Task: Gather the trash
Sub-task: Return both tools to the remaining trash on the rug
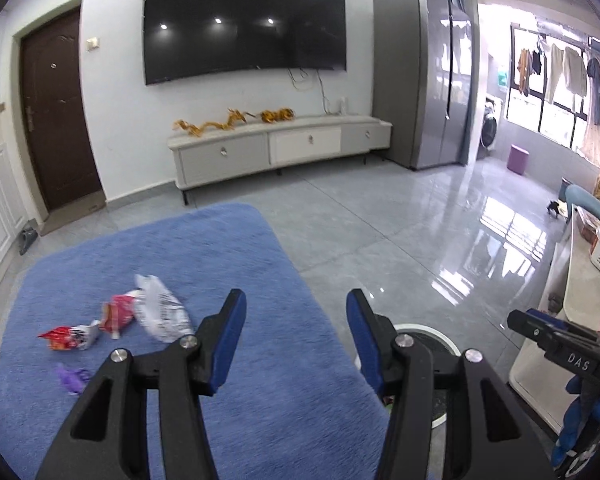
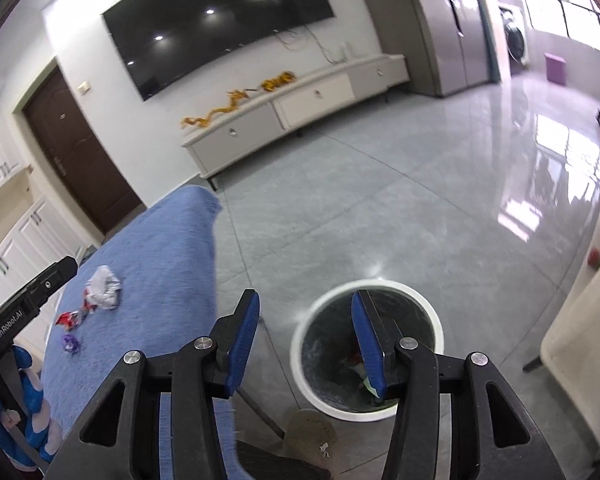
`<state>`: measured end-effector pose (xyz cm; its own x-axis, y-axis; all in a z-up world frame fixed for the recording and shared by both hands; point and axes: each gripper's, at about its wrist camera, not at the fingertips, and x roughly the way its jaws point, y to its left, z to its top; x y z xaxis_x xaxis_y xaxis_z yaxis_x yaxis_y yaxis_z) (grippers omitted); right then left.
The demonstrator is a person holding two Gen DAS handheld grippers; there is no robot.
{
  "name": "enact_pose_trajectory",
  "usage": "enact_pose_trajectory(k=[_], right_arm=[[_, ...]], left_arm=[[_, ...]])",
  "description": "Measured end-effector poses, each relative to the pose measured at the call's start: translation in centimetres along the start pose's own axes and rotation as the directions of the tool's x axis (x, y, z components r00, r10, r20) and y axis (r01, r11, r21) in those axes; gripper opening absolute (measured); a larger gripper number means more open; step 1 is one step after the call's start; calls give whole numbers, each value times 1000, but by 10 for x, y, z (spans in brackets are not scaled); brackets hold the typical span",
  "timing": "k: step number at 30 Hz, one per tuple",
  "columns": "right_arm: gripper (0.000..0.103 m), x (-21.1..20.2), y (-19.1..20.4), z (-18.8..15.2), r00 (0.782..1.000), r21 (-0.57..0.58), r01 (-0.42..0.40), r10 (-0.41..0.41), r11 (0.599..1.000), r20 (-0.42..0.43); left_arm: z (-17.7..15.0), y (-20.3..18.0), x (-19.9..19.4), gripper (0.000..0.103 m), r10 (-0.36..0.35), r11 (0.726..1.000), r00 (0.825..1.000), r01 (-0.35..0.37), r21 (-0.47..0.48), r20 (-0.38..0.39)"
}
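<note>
- The left gripper [image 1: 296, 300] hangs over the blue rug [image 1: 148, 264], jaws apart with nothing between them.
- The right gripper [image 2: 305, 304] hovers above the white-rimmed trash bin [image 2: 300, 344], jaws released and empty; scraps already lie inside the bin.
- The bin stands on the grey tiled floor [image 2: 420, 200], just beside the rug's right edge.
- Left on the rug lie the remaining pieces: a crumpled white wrapper [image 1: 162, 308], a pink-red packet [image 1: 118, 312] touching it, a red snack bag [image 1: 70, 337] and a small purple wrapper [image 1: 73, 376] nearer.
- Far across the floor stand a low TV cabinet [image 1: 280, 142] under a wall television [image 1: 244, 26], with a tall grey refrigerator [image 1: 424, 76] to its right.
</note>
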<state>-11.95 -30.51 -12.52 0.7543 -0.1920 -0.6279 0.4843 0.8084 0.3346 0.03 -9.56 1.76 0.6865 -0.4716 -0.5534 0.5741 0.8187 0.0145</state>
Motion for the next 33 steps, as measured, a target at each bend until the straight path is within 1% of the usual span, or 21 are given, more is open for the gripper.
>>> enact_pose_trajectory(k=[6,7,8,10,18,22,25,33], right_arm=[[49,-23,44,3,999,-87,-23,26,996,34],[49,-26,53,3,999,-104,-27,31,994,37],[49,-29,58,2,999,-113,-29,34,993,39],[50,-35,75,3,998,-146,-36,42,989,41],[51,-48,126,3,996,-243,-54,70,968,55],[52,-56,147,3,994,-282,-64,85,957,64],[53,-57,160,1,994,-304,-72,95,950,61],[53,-45,190,1,992,-348,-103,120,932,30]], left_arm=[[-6,26,-42,51,41,999,996,-39,-19,82],[-7,31,-49,55,50,999,994,-48,-26,95],[-9,38,-56,60,64,998,992,-60,-36,113],[-11,49,-65,65,89,995,987,-83,-50,136],[-20,95,-93,67,176,980,965,-153,-126,194],[-27,110,-100,71,205,972,957,-174,-158,207],[-32,124,-101,72,225,965,953,-189,-183,205],[-38,159,-96,72,274,944,947,-232,-235,165]])
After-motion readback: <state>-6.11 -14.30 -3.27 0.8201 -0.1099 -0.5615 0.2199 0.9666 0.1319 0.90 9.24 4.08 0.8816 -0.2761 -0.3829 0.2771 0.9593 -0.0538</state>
